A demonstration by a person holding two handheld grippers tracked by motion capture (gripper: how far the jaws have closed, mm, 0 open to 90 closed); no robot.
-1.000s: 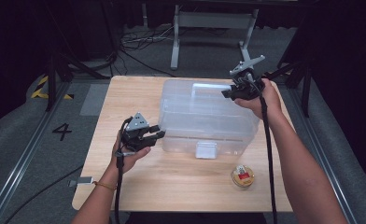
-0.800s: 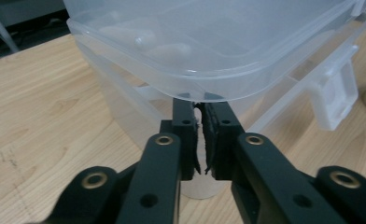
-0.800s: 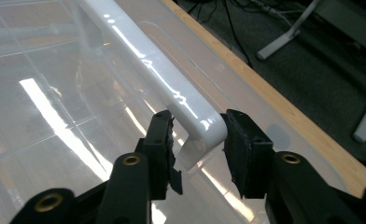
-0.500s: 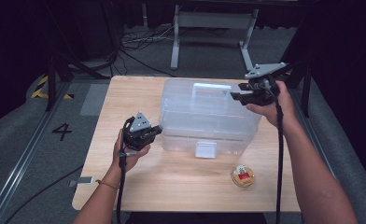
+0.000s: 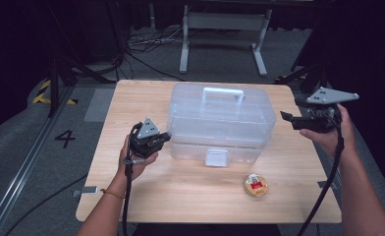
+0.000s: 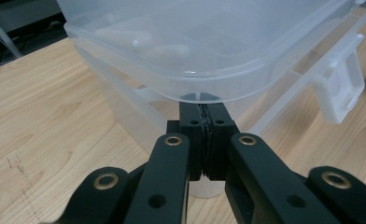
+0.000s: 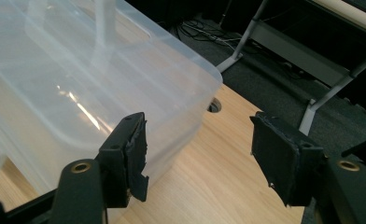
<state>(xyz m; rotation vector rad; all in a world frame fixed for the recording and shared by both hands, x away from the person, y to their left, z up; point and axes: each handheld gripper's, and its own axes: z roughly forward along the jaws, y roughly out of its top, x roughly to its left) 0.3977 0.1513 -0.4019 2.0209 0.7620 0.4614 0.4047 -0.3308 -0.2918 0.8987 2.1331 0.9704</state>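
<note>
The left gripper (image 6: pixel 204 135) has its jaws pressed together with nothing between them, tips just under the lid rim at a corner of the clear plastic storage box (image 5: pixel 220 125) on the wooden table (image 5: pixel 131 98). The right gripper (image 7: pixel 197 144), jaws spread and just opening, holds nothing beside the box's right end. The high view shows a small round tin (image 5: pixel 255 185) near the front latch (image 5: pixel 216 157).

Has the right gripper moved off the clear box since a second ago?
Yes. The right gripper has swung from over the clear box out past its right end, near the table edge, fingers just opening, nothing between them.
</note>
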